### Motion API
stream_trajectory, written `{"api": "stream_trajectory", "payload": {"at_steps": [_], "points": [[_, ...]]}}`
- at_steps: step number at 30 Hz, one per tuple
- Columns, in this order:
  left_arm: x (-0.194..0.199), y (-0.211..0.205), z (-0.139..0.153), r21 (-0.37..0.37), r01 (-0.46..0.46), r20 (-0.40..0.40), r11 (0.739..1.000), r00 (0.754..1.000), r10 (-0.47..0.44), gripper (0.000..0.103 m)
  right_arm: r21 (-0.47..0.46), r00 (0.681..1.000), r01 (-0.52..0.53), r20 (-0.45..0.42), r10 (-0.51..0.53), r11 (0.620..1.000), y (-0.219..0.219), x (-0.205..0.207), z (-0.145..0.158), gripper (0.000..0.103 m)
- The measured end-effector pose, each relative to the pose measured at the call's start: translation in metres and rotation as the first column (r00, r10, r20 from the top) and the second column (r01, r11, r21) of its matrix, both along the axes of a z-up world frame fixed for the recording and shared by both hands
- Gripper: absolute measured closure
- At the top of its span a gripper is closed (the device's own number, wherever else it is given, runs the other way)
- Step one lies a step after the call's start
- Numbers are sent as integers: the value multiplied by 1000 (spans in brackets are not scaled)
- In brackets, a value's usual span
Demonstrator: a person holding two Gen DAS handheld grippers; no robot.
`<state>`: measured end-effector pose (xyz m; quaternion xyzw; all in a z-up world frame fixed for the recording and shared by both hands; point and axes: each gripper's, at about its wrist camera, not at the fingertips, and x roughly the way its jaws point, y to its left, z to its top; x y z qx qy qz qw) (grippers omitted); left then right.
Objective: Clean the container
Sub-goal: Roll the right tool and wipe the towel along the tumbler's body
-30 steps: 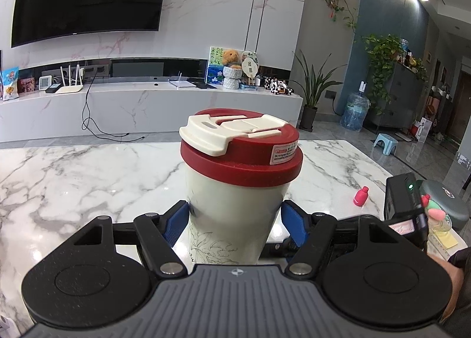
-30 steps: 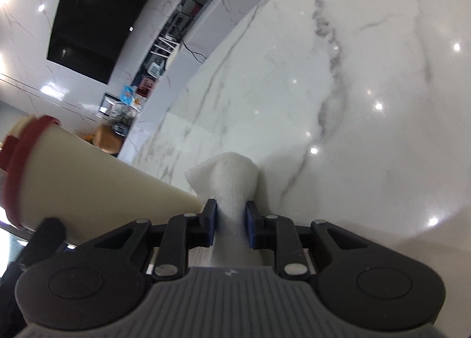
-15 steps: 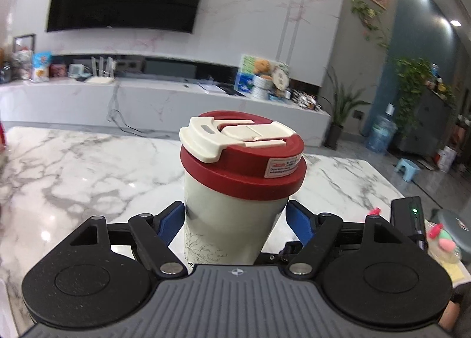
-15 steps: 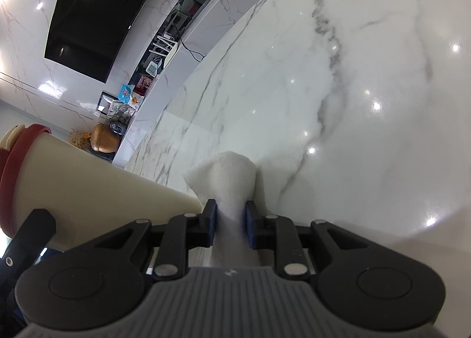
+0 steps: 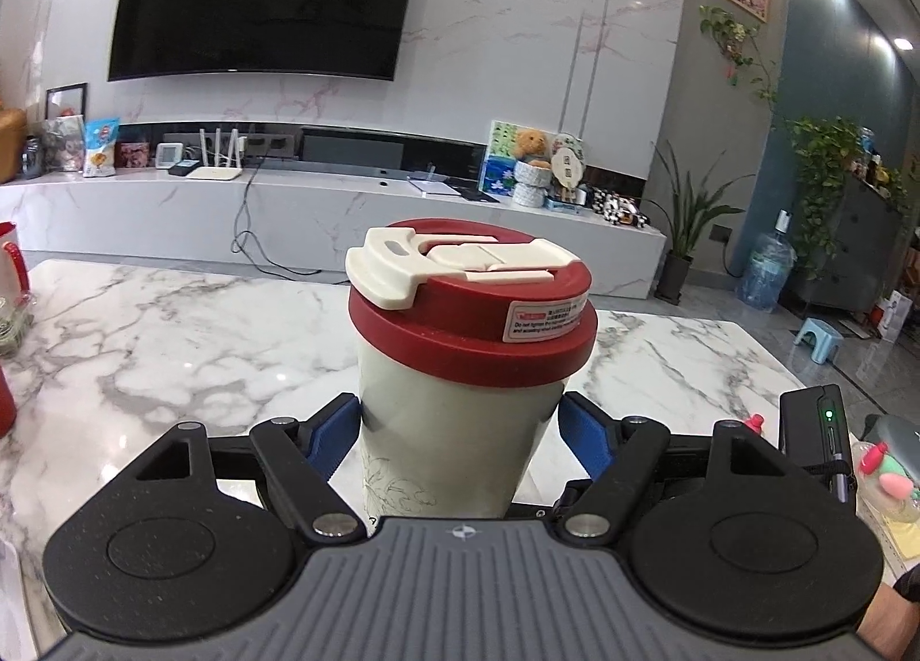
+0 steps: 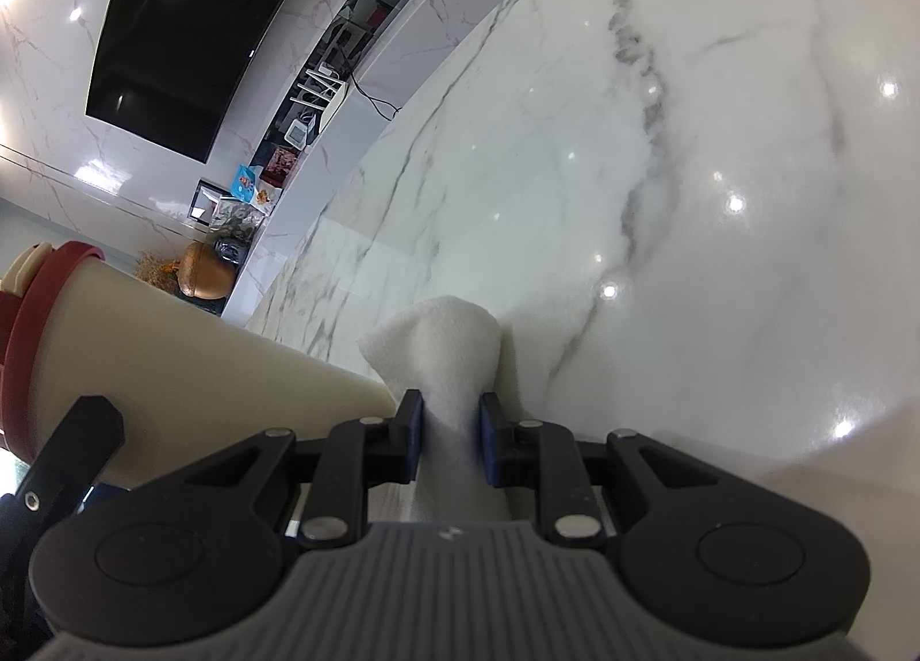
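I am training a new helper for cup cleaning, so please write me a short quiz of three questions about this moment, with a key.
1. Choose one: what does the right claw grip? A) a white cloth B) a spoon C) a brush
2. True or false: the cup lies on its side on the marble table, without a lid.
3. What stands between the fingers of the left claw?

Key
1. A.
2. False: it stands upright with its red lid on.
3. The cup. The jaws have just been opening, and the pads do not press on it.
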<state>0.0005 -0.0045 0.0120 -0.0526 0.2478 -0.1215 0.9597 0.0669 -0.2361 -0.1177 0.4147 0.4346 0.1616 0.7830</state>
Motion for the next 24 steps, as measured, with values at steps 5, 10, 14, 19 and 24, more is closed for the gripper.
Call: {"api": "stream_trajectory", "payload": {"at_steps": [5,10,14,19,24], "points": [[4,9,0,10,72,-5,997,997,-72,29,36,1000,3,23,-4,999,-2,-1,7,80],[6,13,1,9,121,-12,993,993,-121,29,90,997,5,79,-12,996,-7,-2,24,80],[7,14,0,13,147,-15,989,989,-146,29,158,992,7,125,-28,987,-13,-6,37,80],[9,17,0,16,180,-16,984,984,-180,29,243,984,5,172,-48,970,-20,-11,49,80],[10,21,0,14,199,-23,980,980,-198,29,312,970,-7,231,-69,950,-25,-14,60,80]]}}
